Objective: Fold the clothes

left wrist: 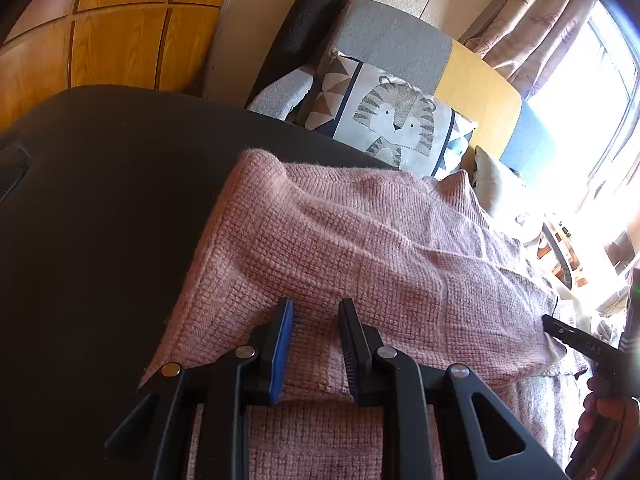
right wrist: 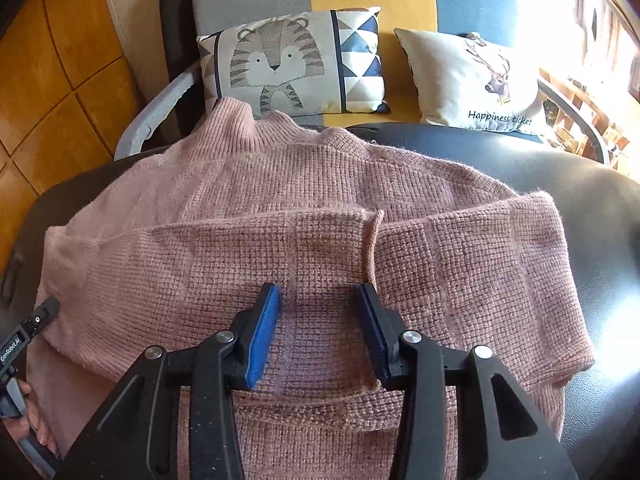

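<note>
Both jaws sit apart, gripping nothing: left gripper narrow, right gripper wider, angled down over my pink sweater, partly folded on the black table, knit showing between my fingers.

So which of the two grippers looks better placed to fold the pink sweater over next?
Probably the right gripper: it sits open over the middle of the pink sweater, straddling a folded edge it could pinch. The left gripper sits near the sweater's side edge, with its jaws narrower.
</note>
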